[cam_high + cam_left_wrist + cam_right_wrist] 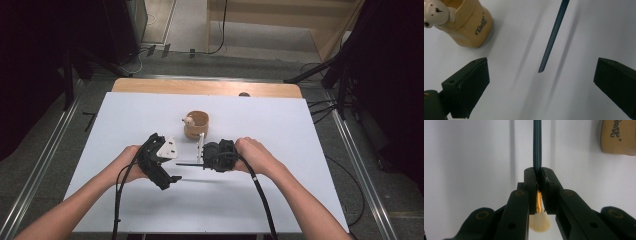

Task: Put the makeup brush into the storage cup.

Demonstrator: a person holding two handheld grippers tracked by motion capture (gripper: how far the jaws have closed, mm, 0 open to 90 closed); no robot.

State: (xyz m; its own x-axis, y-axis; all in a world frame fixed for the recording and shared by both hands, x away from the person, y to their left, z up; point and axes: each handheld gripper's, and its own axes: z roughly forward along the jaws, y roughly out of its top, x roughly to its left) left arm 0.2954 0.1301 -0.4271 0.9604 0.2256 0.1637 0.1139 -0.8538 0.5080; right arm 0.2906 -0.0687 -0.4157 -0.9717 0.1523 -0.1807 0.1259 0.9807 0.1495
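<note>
Two tools are meeting above the table [280, 200]; right tool [538, 176] is clamping a light, stiff paintbrush [537, 147] near its ferrule; left tool [541, 82], gaping wide, is nearing the slim handle, beside the mug [471, 27].

Black grippers [159, 165], trailing cables, apparently brass-ringed screws.

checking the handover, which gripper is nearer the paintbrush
Right. The right gripper has its fingers shut on the paintbrush near the bristles. The left gripper is open, the handle tip between its fingers, untouched.
</note>
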